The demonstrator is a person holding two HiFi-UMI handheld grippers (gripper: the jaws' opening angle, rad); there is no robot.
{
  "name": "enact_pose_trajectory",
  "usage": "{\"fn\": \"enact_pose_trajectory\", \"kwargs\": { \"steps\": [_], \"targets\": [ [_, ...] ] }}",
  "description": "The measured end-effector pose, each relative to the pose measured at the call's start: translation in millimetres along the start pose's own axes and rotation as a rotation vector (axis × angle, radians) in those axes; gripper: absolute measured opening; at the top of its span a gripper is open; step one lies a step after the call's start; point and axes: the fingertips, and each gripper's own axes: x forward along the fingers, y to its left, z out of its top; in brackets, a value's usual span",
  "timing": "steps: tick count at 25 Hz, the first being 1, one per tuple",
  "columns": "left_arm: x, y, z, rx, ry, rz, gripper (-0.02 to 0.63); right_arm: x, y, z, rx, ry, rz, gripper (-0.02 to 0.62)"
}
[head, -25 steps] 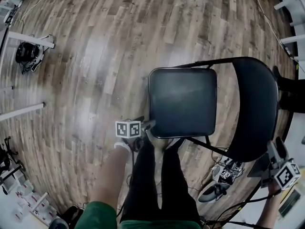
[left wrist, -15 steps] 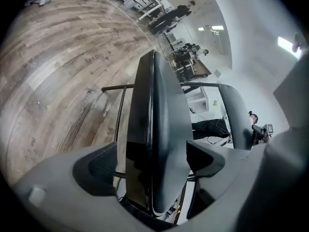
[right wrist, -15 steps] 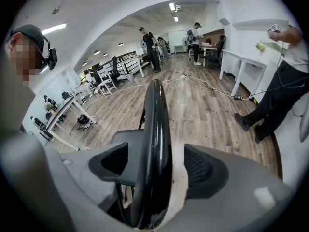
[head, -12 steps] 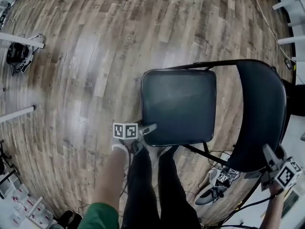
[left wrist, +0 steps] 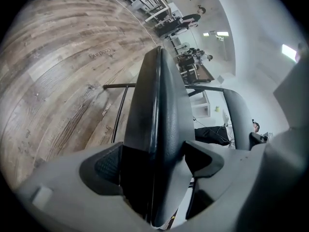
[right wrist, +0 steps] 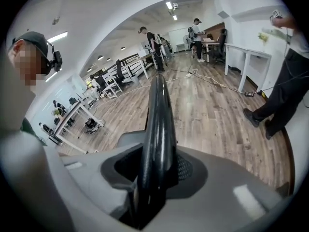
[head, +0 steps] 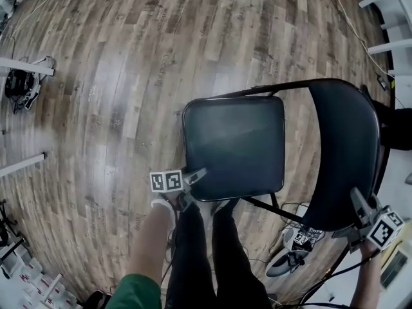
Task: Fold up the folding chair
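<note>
Step in hand: taking hold, with folding not yet begun. The folding chair (head: 283, 140) stands open on the wooden floor (head: 116, 76), right of centre in the head view. Its seat (head: 235, 147) lies flat and its backrest (head: 341, 153) is at the right of the frame. The left gripper (head: 196, 174) is at the seat's lower-left corner, just below frame centre. In its own view the seat's padded edge runs straight up between the fingers (left wrist: 108, 166). They stand wide, have just been closing a little, and the thick edge fills the gap, so both sides appear to bear on it. The right gripper (head: 355, 214) sits at the lower right of the head view, on the backrest's rim. Its fingers (right wrist: 186, 170) have just been closing and are now narrow, clamped on that thin black rim, which rises up the middle of the right gripper view. Judgement: both holds look in place. The next move calls for swinging the seat's gripped edge up toward the backrest while the right hold keeps the back steady and lets the frame draw together. The wide left hold on smooth padding could slip as the seat turns.
</note>
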Motion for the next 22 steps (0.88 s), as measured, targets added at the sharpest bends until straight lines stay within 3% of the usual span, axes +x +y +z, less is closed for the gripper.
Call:
{"fn": "enact_pose_trajectory", "kwargs": {
  "steps": [5,12,22],
  "targets": [
    [4.0,-0.7,1.6,-0.024,-0.001,-0.063,0.414,2.0,0.3,2.0,0.029,-0.027,0.031,0.123],
    [-4.9,-11.7,-2.4,-0.083,-0.036,-0.069,0.387,-2.5,-0.5,6.4,0.036,-0.031,0.041,0.121],
    [-15.4,-82.4,-2.6,-0.059,-0.044,-0.048,0.367,-35.9,11.1,25.7,0.031,-0.061,0.005,0.114]
  ]
}}
